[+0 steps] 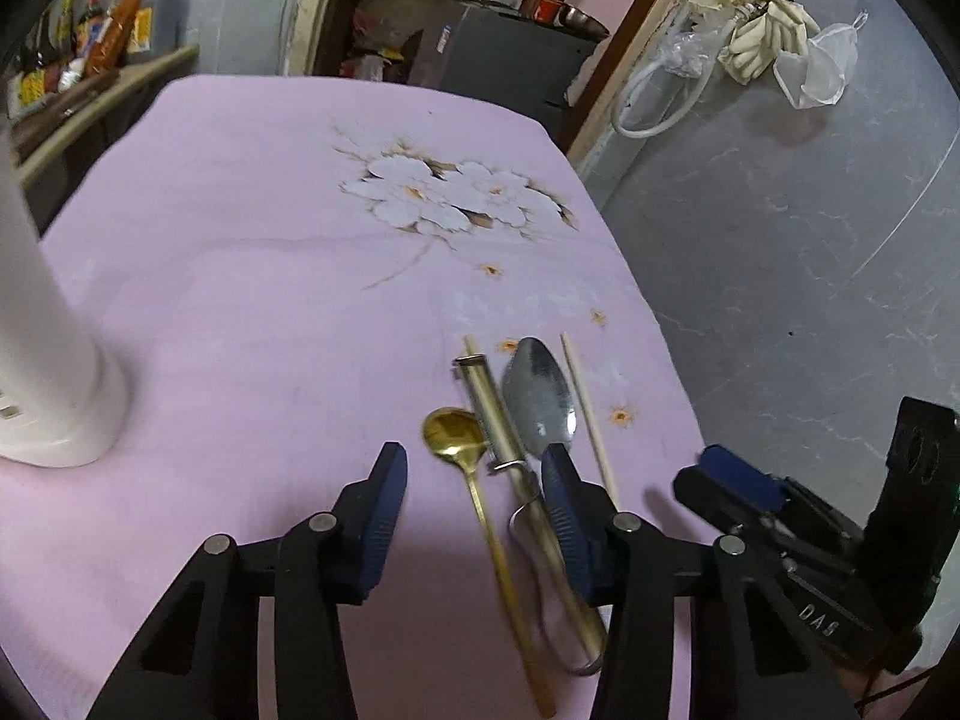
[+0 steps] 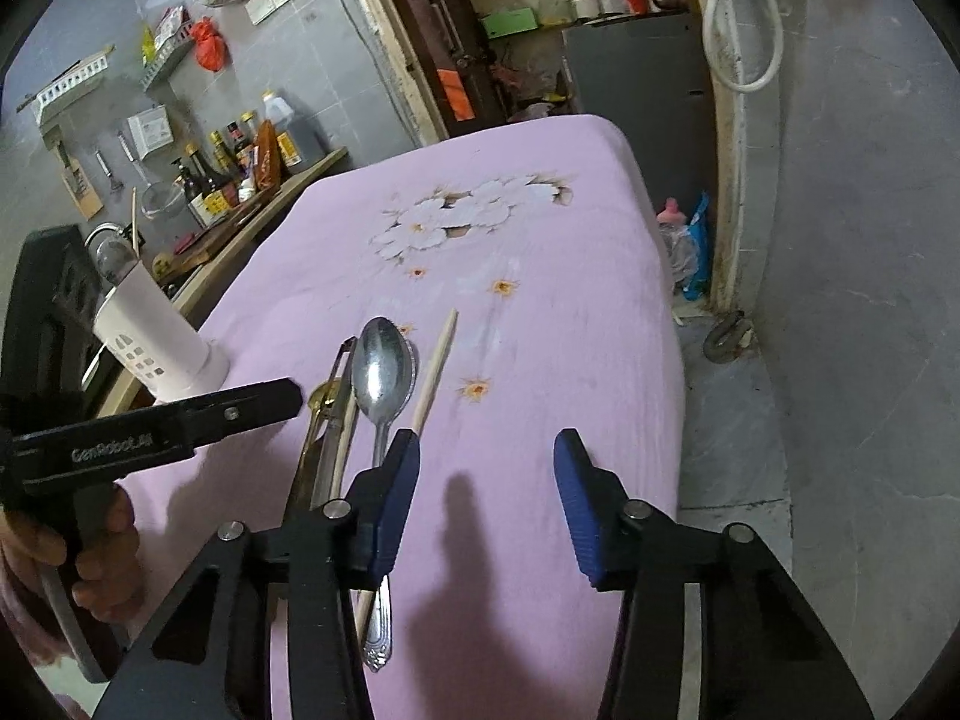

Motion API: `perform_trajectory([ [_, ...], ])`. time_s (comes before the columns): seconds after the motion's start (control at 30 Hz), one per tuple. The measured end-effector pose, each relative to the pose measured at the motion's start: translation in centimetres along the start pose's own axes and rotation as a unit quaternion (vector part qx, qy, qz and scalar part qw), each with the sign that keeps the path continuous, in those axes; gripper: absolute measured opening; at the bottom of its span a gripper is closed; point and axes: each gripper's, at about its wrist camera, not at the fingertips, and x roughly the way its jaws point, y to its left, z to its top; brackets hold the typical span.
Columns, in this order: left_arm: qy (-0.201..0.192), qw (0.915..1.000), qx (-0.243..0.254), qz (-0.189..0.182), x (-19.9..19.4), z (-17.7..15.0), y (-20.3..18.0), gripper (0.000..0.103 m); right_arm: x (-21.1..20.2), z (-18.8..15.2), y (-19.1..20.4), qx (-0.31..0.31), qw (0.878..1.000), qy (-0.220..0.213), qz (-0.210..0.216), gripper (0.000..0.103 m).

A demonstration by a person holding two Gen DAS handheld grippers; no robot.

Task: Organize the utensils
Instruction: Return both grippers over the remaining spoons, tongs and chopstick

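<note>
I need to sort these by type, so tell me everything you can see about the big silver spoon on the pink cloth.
The silver spoon looks like polished steel, with a wide oval bowl facing up and a thin neck widening into an embossed handle end. It lies flat on the pink floral cloth, bowl pointing away, between a metal peeler and a wooden chopstick. The right gripper hangs open; its left finger overlaps the handle in view, though contact is unclear.

gold spoon [image 1: 451, 431] handle partly hidden, blurred
</note>
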Motion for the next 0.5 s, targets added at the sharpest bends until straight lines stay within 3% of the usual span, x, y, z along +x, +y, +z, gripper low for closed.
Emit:
perform_trajectory([
  [0.5,0.022,0.9995,-0.021,-0.004,1.0,1.1,1.3,0.040,1.7,0.3,2.7,-0.090,0.995,0.032,-0.022,0.041],
])
